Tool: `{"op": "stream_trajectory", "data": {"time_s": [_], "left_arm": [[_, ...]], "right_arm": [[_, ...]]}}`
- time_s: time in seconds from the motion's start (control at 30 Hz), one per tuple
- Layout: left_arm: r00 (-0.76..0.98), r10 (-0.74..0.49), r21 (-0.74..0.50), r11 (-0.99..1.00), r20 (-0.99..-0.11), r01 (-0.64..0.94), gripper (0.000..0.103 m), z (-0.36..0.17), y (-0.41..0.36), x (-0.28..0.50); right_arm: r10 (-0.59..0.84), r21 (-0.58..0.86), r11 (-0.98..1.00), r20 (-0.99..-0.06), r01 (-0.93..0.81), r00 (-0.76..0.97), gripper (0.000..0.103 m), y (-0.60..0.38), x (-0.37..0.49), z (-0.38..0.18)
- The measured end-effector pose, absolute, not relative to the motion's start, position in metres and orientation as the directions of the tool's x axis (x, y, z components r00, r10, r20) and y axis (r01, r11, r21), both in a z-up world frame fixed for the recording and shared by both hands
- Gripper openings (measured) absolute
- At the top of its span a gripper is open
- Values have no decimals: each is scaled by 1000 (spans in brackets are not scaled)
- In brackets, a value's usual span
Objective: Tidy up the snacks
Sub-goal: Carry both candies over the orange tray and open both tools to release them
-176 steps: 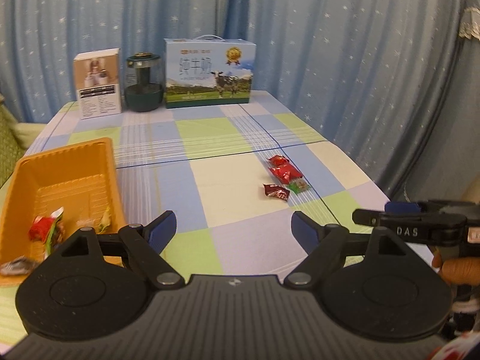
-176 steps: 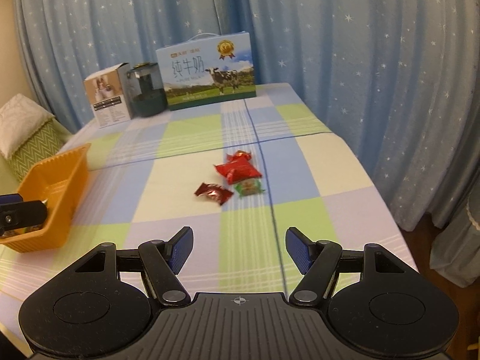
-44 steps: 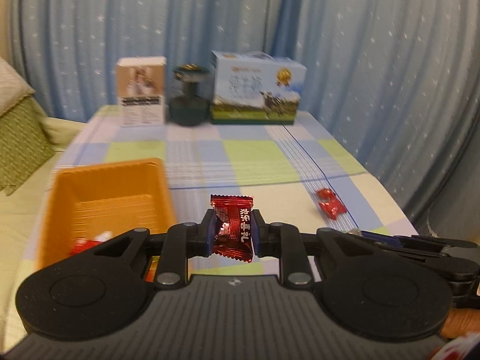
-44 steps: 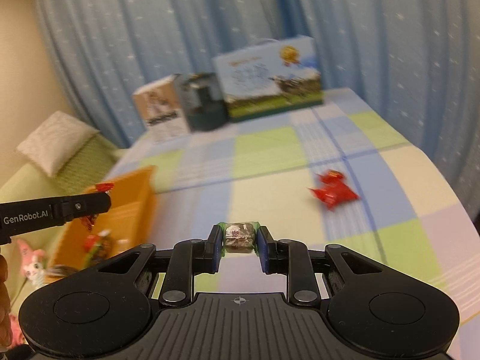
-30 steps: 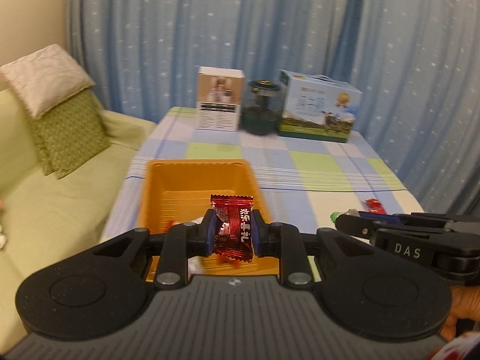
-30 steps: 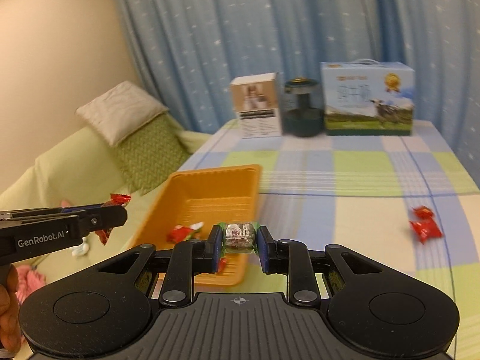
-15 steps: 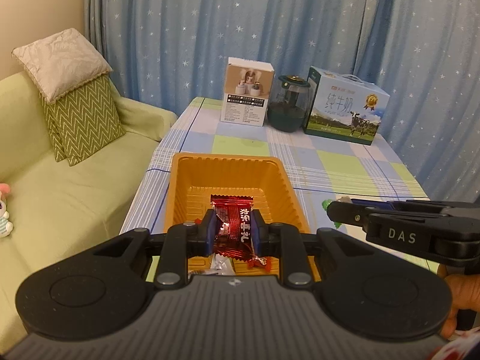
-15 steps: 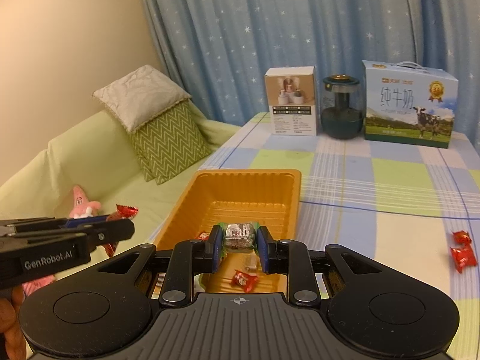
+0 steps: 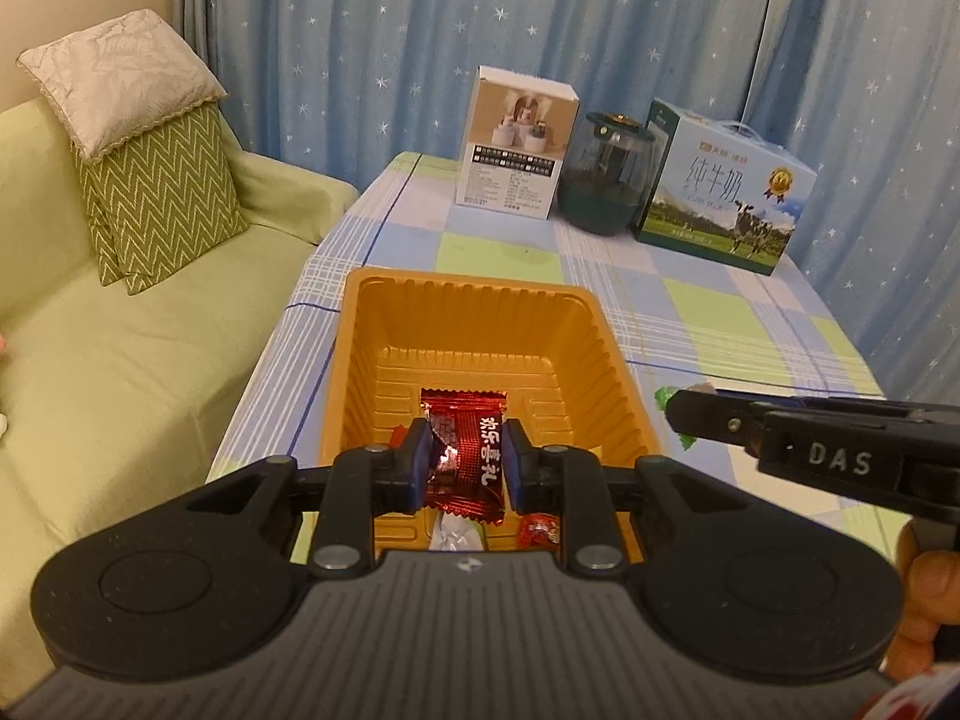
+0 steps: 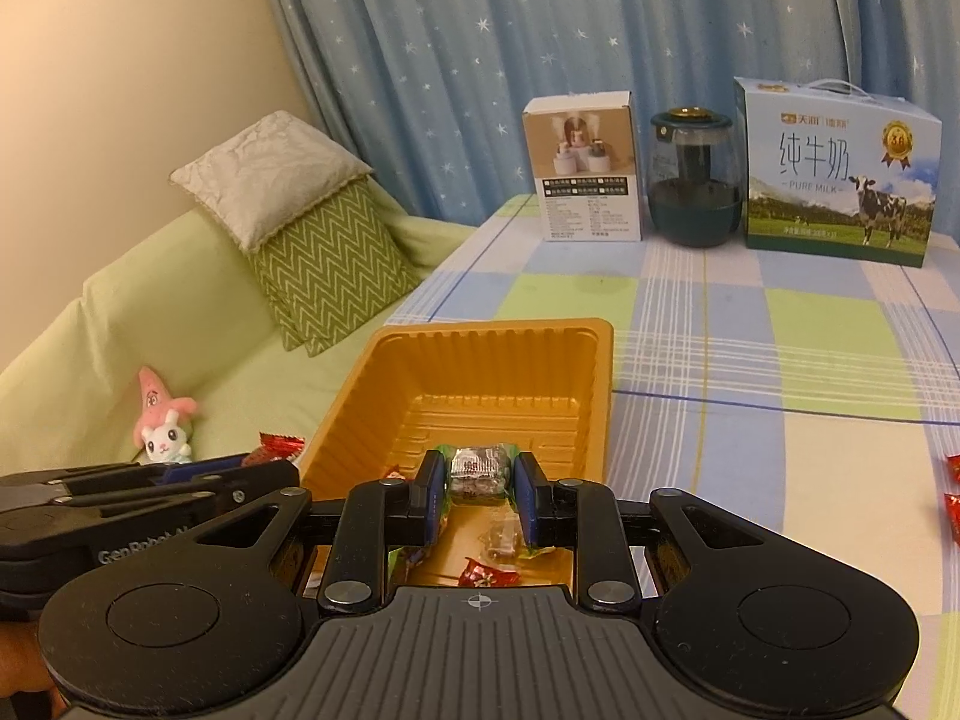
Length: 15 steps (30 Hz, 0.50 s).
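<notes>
Filling the left of both views, a green sofa (image 9: 120, 324) carries two stacked cushions (image 10: 312, 228), and a pink plush toy (image 10: 161, 420) lies on its seat. Beside the sofa stands the bench (image 10: 780, 360) under a checked cloth of blue, green and cream, with a starred blue curtain (image 9: 420, 30) behind it. Along the bench's far edge stand a milk carton box (image 10: 840, 174), a white product box (image 10: 585, 168) and a dark green jar (image 10: 693, 180) between them.

Near the bench's sofa-side edge sits the orange tray (image 9: 474, 324), with several wrapped snacks lying at its near end, among them a red one (image 10: 486, 573) and a clear-wrapped one (image 10: 501, 534).

The left hand-held gripper (image 9: 465, 465) hangs over the near end of the tray, its blue pads pressed onto a red foil candy (image 9: 465, 450) that stands upright between them. The right hand-held gripper (image 10: 480, 495) is also above the tray's near end, pinching a small silver-and-green wrapped candy (image 10: 479, 468). In the left wrist view its tip shows just beside the tray's right rim.

Two more red candies (image 10: 953, 492) lie on the bench at the right edge of the right wrist view, well apart from the tray.
</notes>
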<state>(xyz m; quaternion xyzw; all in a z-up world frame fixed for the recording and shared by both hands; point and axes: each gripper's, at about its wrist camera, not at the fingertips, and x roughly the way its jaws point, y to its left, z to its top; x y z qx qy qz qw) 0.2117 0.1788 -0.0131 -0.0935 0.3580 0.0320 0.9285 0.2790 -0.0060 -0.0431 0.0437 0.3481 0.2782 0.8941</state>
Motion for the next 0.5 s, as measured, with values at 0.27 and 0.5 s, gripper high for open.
{"op": "stream_trajectory", "data": {"time_s": [0.27, 0.5], "left_arm": [[731, -3, -164, 975, -682, -149, 33, -17, 187, 210], [734, 15, -152, 975, -678, -160, 36, -12, 188, 198]], "right_arm": [[531, 290, 841, -604, -456, 595, 25, -6, 284, -50], [542, 298, 833, -606, -466, 582, 25, -1, 282, -52]]}}
